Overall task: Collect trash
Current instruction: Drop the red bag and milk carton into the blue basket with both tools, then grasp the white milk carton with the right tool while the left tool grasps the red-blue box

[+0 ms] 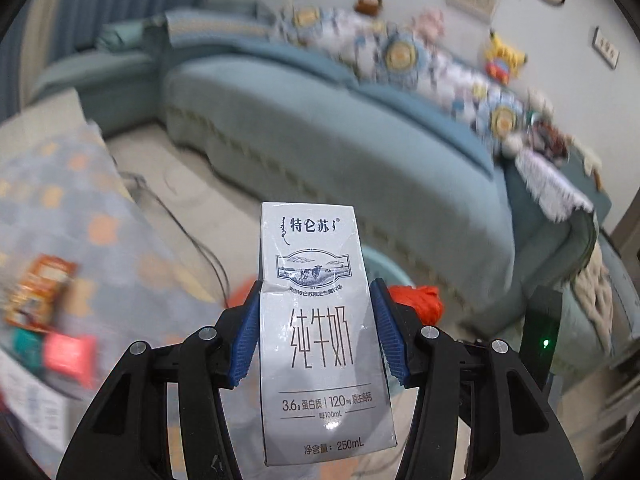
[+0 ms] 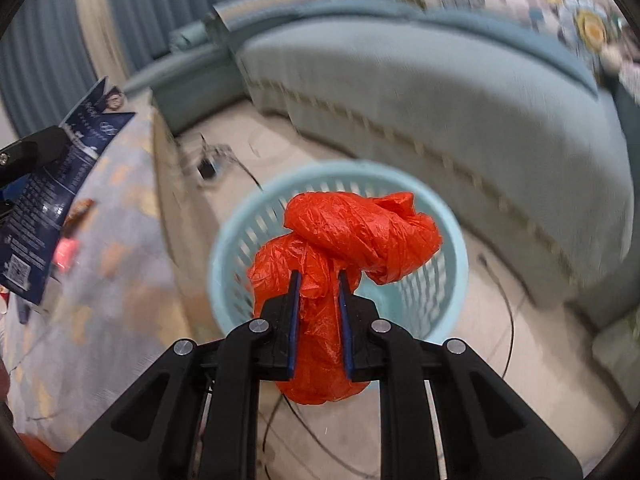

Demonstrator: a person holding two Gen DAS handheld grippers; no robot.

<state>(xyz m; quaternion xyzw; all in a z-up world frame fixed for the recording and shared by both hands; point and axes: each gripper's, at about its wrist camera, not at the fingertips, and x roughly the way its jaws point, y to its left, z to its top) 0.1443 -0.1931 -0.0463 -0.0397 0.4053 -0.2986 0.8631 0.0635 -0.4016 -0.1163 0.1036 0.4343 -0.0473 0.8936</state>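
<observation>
Firmly in claws [image 1: 314,334] [image 2: 319,308]: milk carton [image 1: 320,340], orange bag [image 2: 344,240].

Left hand-held gripper [image 1: 314,334]: fingers spread wide, clamped on a load. Right hand-held gripper [image 2: 319,312]: fingers narrow, clamped on a load.
</observation>
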